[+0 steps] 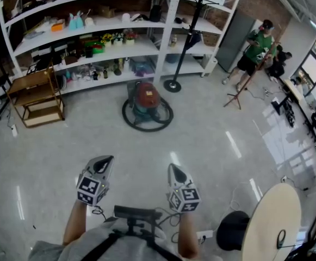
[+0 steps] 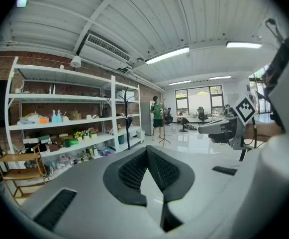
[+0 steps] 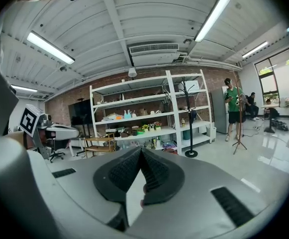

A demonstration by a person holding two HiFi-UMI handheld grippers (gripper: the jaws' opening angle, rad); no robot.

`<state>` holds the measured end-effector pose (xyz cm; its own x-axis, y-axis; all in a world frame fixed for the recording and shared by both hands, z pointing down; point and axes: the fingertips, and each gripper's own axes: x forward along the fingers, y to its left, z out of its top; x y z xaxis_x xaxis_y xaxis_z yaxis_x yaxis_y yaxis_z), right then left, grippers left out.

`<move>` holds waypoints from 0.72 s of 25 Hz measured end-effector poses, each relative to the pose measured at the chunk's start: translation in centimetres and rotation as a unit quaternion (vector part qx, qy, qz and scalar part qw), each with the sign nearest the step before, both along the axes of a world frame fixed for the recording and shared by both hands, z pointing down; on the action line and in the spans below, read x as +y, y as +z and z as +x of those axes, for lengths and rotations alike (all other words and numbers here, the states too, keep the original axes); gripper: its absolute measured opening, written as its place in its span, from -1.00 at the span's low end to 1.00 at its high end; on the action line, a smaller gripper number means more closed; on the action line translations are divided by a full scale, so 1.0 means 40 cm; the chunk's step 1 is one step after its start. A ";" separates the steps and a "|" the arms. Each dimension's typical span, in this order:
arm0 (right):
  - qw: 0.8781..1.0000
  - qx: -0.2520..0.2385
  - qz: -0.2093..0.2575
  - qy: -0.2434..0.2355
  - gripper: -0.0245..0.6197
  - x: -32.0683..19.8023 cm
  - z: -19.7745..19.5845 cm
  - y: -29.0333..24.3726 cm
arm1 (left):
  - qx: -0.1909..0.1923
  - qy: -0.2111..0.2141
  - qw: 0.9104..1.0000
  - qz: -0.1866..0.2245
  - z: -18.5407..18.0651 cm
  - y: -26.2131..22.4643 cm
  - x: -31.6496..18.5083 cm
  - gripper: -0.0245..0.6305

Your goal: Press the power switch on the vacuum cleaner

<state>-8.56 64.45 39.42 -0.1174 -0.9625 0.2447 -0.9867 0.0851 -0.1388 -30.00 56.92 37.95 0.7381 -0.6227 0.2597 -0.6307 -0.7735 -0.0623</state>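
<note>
The vacuum cleaner [image 1: 147, 98] is a red canister on the floor in front of the shelves, with its black hose [image 1: 147, 125] lying in a ring around it. Its power switch is too small to make out. My left gripper [image 1: 105, 162] and right gripper [image 1: 174, 170] are held low and close to my body, well short of the vacuum and pointing toward it. In the left gripper view the jaws [image 2: 147, 151] meet at the tips with nothing between them. The right gripper view shows the same, jaws [image 3: 141, 151] closed and empty. Neither gripper view shows the vacuum clearly.
A long white shelf unit [image 1: 92, 42] full of small items stands behind the vacuum. A wooden rack [image 1: 35, 97] is at the left and a black coat stand [image 1: 173, 85] to the vacuum's right. A person in green [image 1: 255, 50] stands by a tripod [image 1: 238, 95]. A round table [image 1: 272, 222] and black stool [image 1: 235, 230] are near right.
</note>
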 end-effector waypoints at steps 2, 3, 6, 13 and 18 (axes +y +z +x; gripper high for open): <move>1.000 0.007 -0.001 -0.002 -0.89 0.001 0.010 0.002 | 0.000 -0.001 1.000 0.004 0.013 -0.001 0.000 -0.90; 1.000 0.010 -0.001 -0.002 -0.89 0.003 0.017 0.004 | -0.001 -0.002 1.000 0.006 0.021 -0.003 0.001 -0.90; 1.000 0.013 0.001 -0.001 -0.89 0.004 0.038 0.007 | -0.002 -0.001 1.000 0.014 0.046 -0.009 0.005 -0.90; 1.000 0.015 -0.002 -0.002 -0.89 0.012 0.097 0.028 | -0.004 -0.006 1.000 0.015 0.101 0.004 0.019 -0.90; 1.000 0.012 -0.006 0.002 -0.89 0.003 0.128 0.036 | -0.011 -0.001 1.000 0.009 0.130 0.022 0.002 -0.90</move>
